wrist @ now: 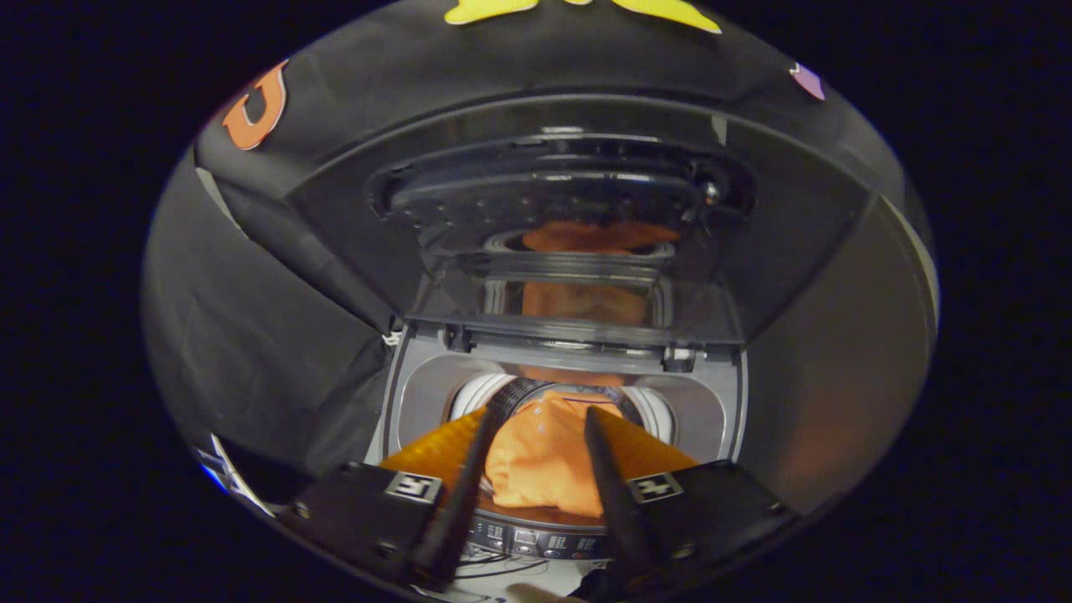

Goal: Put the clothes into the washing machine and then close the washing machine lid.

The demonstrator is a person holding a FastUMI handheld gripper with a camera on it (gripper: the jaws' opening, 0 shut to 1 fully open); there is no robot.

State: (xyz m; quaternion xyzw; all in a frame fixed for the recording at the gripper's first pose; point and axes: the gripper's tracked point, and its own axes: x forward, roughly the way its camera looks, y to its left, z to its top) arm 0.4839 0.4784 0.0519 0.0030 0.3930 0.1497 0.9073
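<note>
I saw the gripper [546,423] pinching the orange garment [536,461], its bunched length hanging down between the fingers over the washer drum [653,406], lid [553,234] raised beyond.

Gripper [543,419] jaws clamped on cloth

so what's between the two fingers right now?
Gripper view: the orange garment sits bunched between the gripper fingers, over the washing machine opening. Lid stands open beyond.
</note>
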